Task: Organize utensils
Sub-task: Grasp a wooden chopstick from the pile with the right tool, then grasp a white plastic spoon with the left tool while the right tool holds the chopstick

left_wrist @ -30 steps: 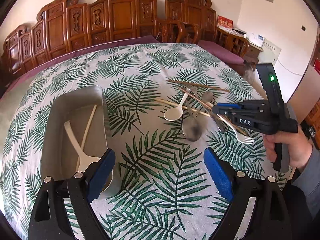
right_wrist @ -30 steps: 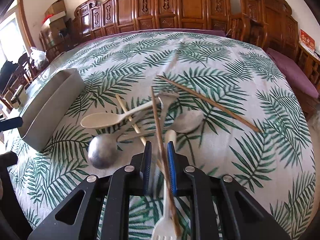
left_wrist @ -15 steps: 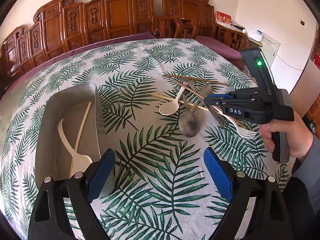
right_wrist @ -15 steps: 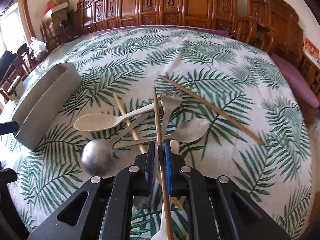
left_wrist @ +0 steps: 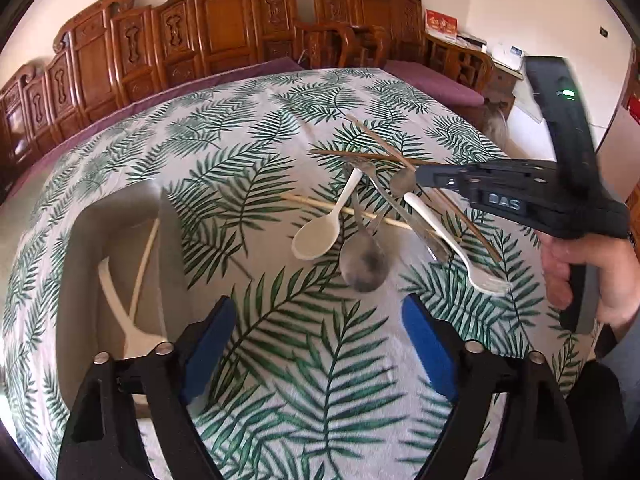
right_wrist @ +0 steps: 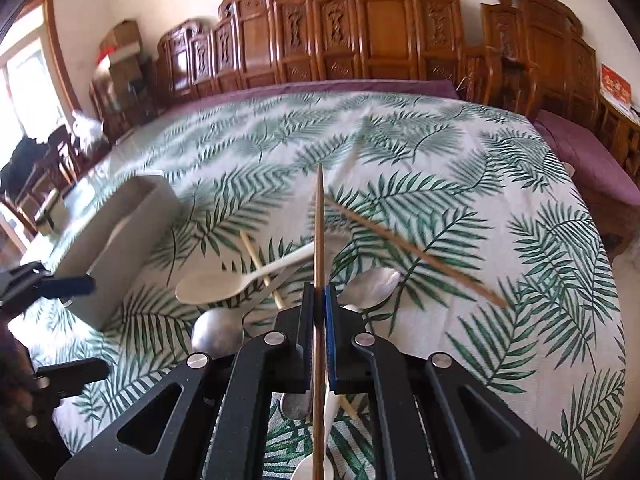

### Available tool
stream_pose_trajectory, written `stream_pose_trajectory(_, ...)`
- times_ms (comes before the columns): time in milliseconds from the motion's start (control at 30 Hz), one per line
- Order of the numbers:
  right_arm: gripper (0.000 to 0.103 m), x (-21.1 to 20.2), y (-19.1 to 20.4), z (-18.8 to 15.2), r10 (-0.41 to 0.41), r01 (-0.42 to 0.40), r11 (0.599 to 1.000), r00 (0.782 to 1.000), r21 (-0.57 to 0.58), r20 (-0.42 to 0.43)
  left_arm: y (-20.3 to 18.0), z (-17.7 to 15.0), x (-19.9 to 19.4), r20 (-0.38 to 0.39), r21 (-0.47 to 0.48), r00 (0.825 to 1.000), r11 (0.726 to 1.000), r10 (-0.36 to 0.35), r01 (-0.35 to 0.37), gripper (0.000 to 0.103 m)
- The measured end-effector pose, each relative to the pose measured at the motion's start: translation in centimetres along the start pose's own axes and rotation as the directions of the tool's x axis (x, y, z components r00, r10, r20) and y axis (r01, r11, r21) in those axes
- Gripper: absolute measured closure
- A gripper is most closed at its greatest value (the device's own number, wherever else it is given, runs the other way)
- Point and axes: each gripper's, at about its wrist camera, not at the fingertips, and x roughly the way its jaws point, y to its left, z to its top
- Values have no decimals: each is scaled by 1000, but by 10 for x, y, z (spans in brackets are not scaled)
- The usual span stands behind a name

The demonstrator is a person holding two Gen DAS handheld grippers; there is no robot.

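My right gripper point(right_wrist: 319, 292) is shut on a dark brown chopstick point(right_wrist: 319, 220), which is lifted off the pile and points away from me. The left wrist view shows that gripper point(left_wrist: 422, 176) over the pile with the chopstick point(left_wrist: 380, 141) through its tips. Below lie a cream spoon point(left_wrist: 316, 240), a large metal spoon point(left_wrist: 362, 260), a white fork point(left_wrist: 460, 256), a pale chopstick point(left_wrist: 320, 204) and a second brown chopstick point(right_wrist: 412, 252). My left gripper point(left_wrist: 318, 308) hangs over bare cloth between the grey tray point(left_wrist: 80, 260) and the pile. Its jaws are closing with nothing between them.
The tray holds a white spoon point(left_wrist: 120, 300) and a pale chopstick point(left_wrist: 144, 260). A person's hand point(left_wrist: 592, 276) grips the right tool's handle. Carved wooden chairs point(right_wrist: 380, 40) ring the table's far side. The leaf-print cloth drops off at the right edge point(right_wrist: 592, 208).
The right jaws have shut on the dark brown chopstick and raised it off the pile. The left gripper has drifted toward the pile, and its jaws have narrowed a little.
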Motion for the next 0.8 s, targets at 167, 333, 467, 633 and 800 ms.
stream_pose_trajectory(167,97,-4,-7,-1,-2,2,1000,1000,8,9,-2,26,17,-6,-9,1000,1000,-12,12,38)
stream_pose_trajectory(333,97,-4,-12,-1,9,-9,1000,1000,21,11,2,51,41,-47,8,999,1000,0,0,49)
stream_pose_trajectory(467,97,-4,-11,-1,20,-21,999,1000,25,16,10,63,66,-118,3,993,1000,-11,11,52)
stream_pose_trajectory(633,97,-8,-11,0,28,-29,999,999,33,27,19,63,94,-210,-37,977,999,-18,11,61)
stream_pose_trajectory(800,96,-10,-12,0,33,-34,999,999,38,32,21,59,105,-252,-47,968,999,-14,2,67)
